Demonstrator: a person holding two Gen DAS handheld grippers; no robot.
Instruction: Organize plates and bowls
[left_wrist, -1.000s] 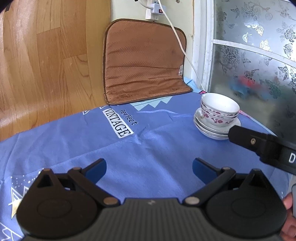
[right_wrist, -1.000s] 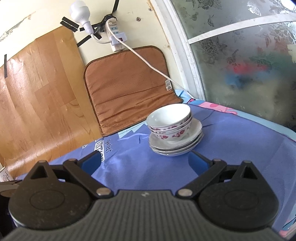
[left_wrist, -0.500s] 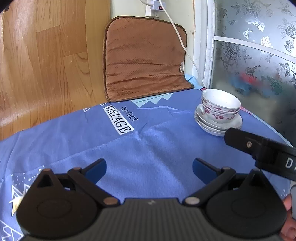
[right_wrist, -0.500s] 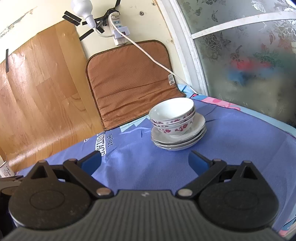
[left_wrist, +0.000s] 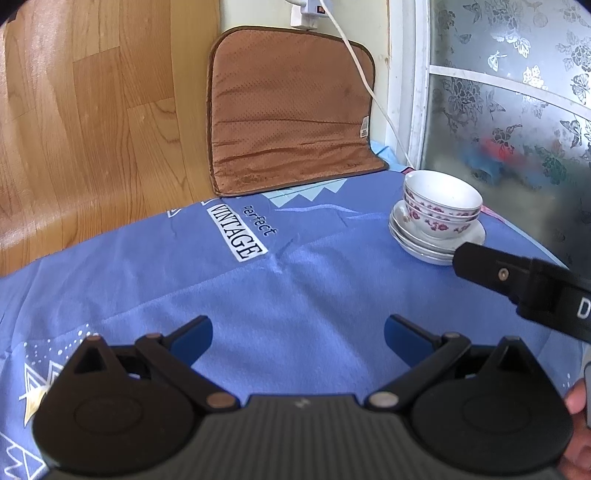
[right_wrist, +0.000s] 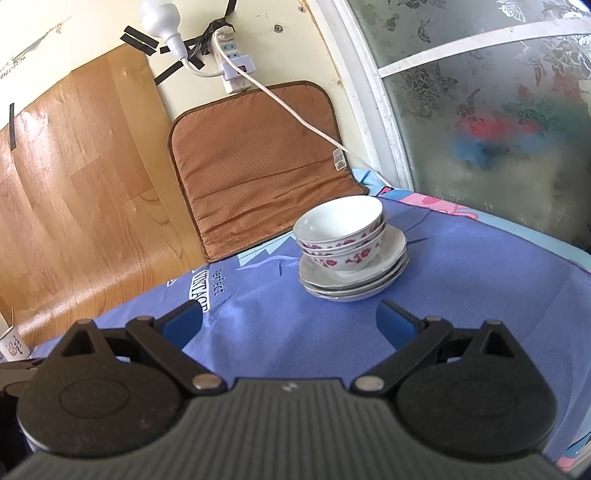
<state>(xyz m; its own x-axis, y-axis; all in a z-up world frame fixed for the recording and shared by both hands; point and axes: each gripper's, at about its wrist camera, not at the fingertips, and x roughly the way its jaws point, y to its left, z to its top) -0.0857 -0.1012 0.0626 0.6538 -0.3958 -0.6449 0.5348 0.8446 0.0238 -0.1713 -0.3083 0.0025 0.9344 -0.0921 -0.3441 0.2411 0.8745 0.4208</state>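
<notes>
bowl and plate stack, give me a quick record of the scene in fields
bowls: nested stack, white with red flowers, on top of the plates
plates: white stack on the blue cloth
left gripper: open, holding nothing
right gripper: open, holding nothing, short of the plates
behind: brown cushion leaning on the wall

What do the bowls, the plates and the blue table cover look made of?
Bowls: likely glazed ceramic or porcelain; glossy white, printed pink-red flowers, thin rims.
Plates: same look, glossy white with light reflections on scalloped rims; melamine can't be ruled out.
Table cover: soft matte woven or brushed fabric; it creases and carries printed lettering.
</notes>
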